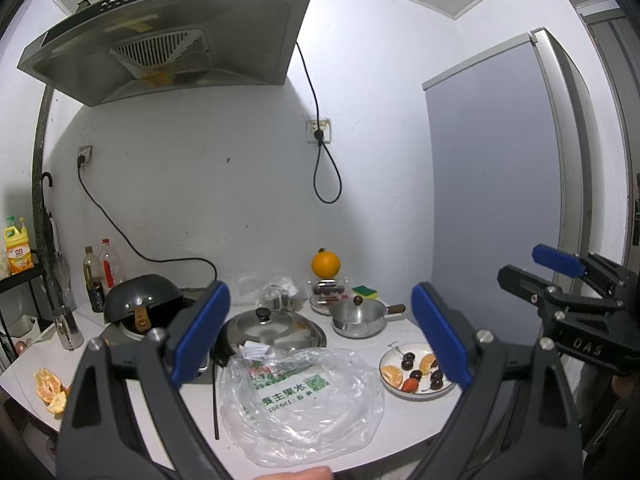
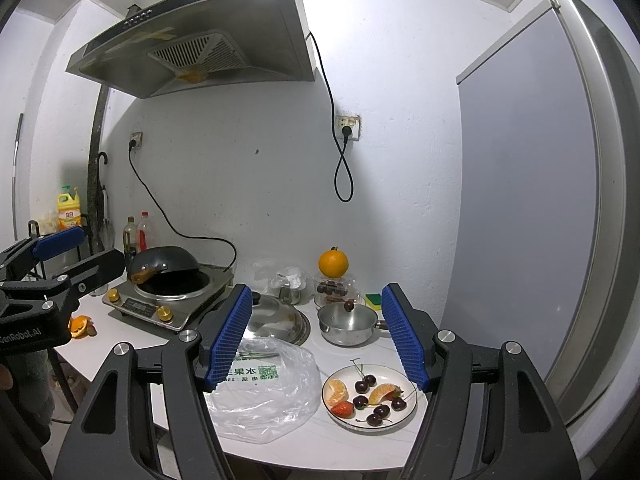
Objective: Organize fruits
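Plate of fruit (image 2: 370,424) on the counter beyond both grippers' empty, wide-apart jaws, untouched.

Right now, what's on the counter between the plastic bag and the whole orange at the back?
A steel pot lid lies between the plastic bag and the whole orange; the right wrist view shows it best.

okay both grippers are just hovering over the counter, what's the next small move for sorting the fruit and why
Probably ease the right gripper forward and down toward the white plate. Its jaws are open and empty, and the plate, holding mixed cherries, orange segments and a strawberry, lies just below it, nearer than to the left gripper.
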Tool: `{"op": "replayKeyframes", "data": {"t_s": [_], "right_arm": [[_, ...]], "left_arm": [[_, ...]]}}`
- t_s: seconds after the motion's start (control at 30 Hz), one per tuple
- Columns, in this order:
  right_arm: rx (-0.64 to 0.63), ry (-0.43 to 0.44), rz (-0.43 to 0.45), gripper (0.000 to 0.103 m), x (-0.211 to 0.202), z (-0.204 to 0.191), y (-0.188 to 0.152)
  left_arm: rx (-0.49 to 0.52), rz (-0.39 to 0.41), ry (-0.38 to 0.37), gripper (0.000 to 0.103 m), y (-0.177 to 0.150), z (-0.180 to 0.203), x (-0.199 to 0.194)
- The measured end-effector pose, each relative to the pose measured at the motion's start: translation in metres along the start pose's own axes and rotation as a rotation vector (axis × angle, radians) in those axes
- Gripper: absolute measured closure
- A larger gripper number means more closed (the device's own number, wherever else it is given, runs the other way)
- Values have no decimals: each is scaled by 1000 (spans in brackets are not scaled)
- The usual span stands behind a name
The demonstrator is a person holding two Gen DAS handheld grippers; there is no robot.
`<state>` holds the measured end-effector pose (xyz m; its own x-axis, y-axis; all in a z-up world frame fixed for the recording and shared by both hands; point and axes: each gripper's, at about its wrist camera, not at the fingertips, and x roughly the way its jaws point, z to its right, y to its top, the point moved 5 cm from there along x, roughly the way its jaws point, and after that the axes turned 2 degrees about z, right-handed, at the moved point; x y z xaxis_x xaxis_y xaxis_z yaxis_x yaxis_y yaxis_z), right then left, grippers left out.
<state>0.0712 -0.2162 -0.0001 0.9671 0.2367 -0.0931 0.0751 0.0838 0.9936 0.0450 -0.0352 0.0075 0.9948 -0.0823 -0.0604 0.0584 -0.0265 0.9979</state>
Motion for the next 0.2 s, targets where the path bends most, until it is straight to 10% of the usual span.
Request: {"op": "replayKeyframes", "data": {"t_s": [0.2], "right_arm": [[-1,0,-1,32,-1,-1,2]], "left_arm": [[11,2,-23,10,-5,3,0]]}}
